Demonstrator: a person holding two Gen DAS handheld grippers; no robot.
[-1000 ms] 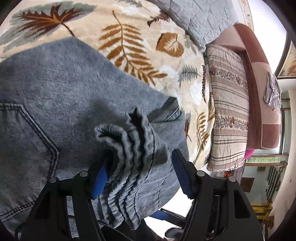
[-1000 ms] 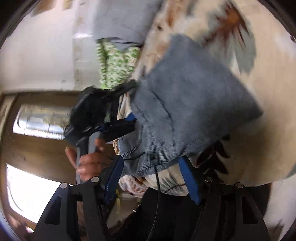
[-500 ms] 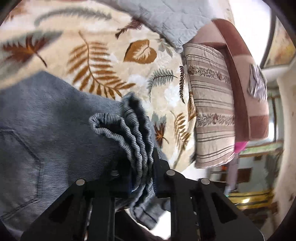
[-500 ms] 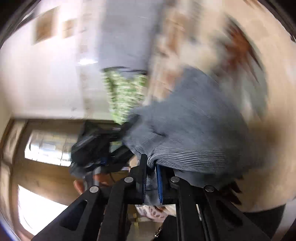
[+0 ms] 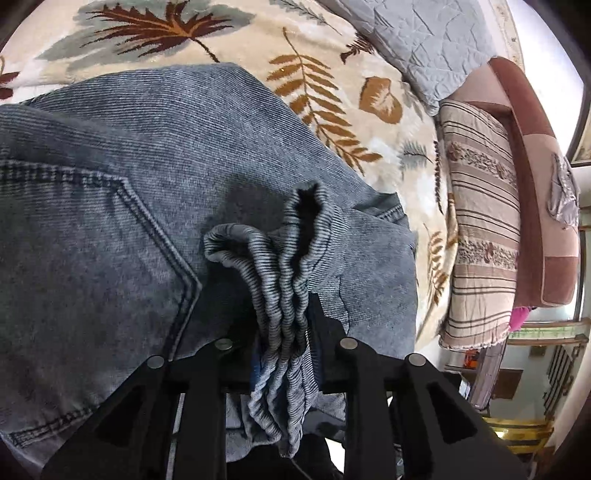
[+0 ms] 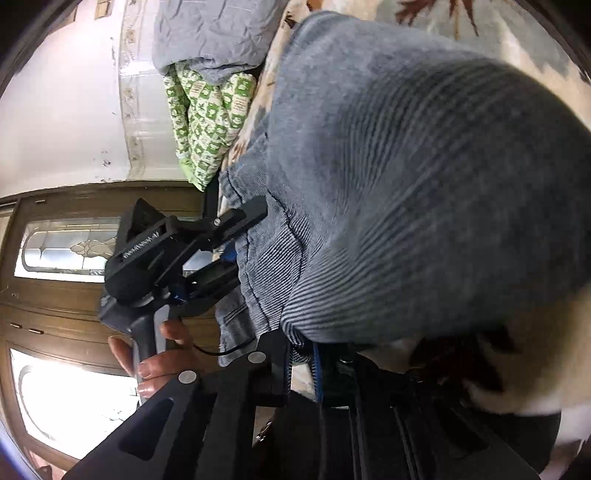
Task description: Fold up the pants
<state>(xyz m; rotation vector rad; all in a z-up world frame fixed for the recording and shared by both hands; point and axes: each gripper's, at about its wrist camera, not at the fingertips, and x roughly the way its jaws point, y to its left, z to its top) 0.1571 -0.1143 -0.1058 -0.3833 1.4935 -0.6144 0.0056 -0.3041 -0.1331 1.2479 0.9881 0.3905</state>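
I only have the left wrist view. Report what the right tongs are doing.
Observer: The right tongs are shut on an edge of the jeans, and the cloth bulges up just ahead of them.
Operator: Describe what hangs off the bed on that side.
Observer: A green patterned cloth hangs down below the grey quilt.
Operator: Tell me what stands behind it.
Observer: A brown wooden door with a glass panel.

Grey-blue pants [image 5: 155,192] on cream leaf-patterned blanket [image 5: 332,74]
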